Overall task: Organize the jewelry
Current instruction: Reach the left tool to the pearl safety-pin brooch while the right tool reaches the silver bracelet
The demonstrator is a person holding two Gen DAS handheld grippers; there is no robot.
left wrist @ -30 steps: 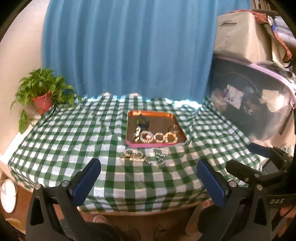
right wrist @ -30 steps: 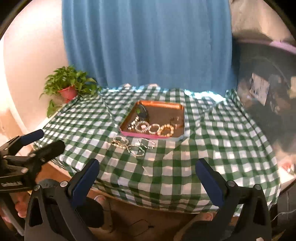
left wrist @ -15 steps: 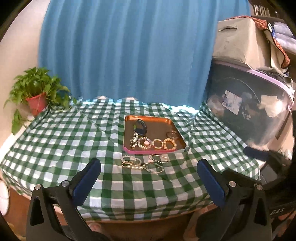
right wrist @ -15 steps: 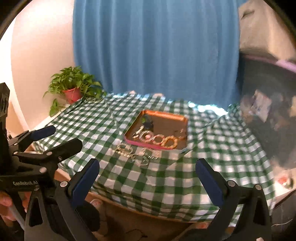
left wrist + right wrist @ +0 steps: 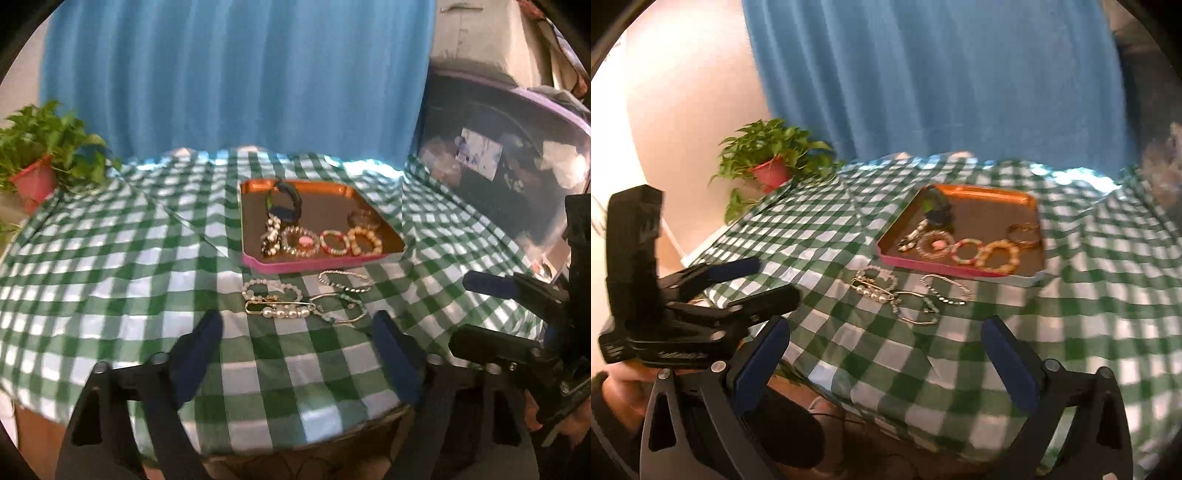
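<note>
I have both grippers closer to the tabletop (image 5: 110, 229) than a second ago. My left gripper (image 5: 297, 354) and right gripper (image 5: 884, 360) hang empty, fingers wide apart. The loose jewelry (image 5: 303, 297) now sits at 12 o'clock just past the left fingers, with the tray (image 5: 321, 260) touching nothing of mine, beyond it.

No lettering can be read: the white print on the left gripper (image 5: 750, 282), beside the tablecloth (image 5: 1071, 332), is blurred, as is the sticker on the dark bin (image 5: 480, 155).
</note>
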